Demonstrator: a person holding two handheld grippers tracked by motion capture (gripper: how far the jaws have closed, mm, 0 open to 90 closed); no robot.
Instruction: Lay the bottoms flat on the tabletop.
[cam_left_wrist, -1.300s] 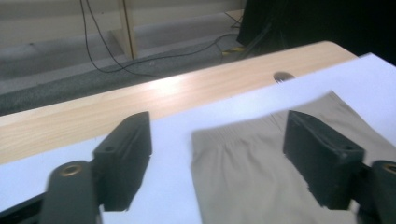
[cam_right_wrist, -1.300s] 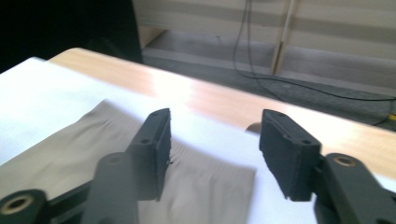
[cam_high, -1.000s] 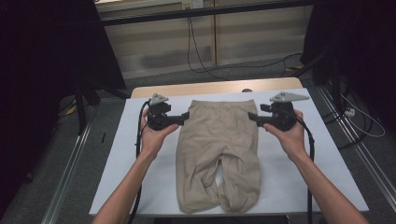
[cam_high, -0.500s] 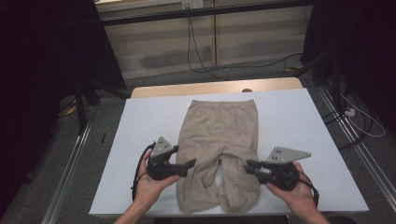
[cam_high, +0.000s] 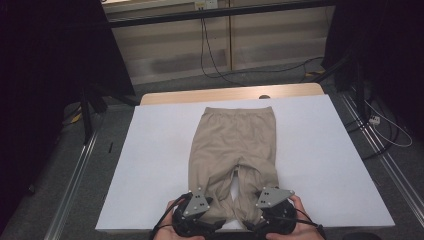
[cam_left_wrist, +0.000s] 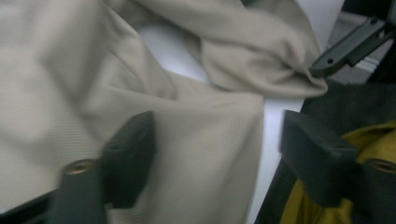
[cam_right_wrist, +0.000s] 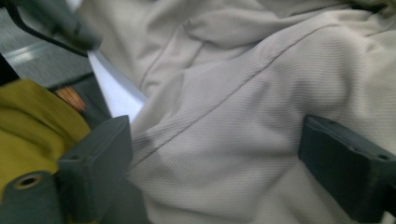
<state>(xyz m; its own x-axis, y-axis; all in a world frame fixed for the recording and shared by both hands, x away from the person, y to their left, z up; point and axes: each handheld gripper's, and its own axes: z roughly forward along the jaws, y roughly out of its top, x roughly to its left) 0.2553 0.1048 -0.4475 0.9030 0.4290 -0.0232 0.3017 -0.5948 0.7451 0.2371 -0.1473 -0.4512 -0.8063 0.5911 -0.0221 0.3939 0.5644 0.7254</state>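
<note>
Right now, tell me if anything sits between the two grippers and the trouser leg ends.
Nothing visible does. The left gripper and the right gripper both stand open directly over the beige trousers, at the leg ends by the near edge of the white table. Only cloth lies between each pair of jaws.

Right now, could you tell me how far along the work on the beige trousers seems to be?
Early on, I would judge. Done: the beige trousers lie flat on the white table cover, waistband at the far end. In hand: the left hand-held gripper and the right hand-held gripper sit open at the leg hems by the near edge, cloth between their jaws, not yet pinched. Left: no fold shows, so probably gripping the hems and folding.
</note>
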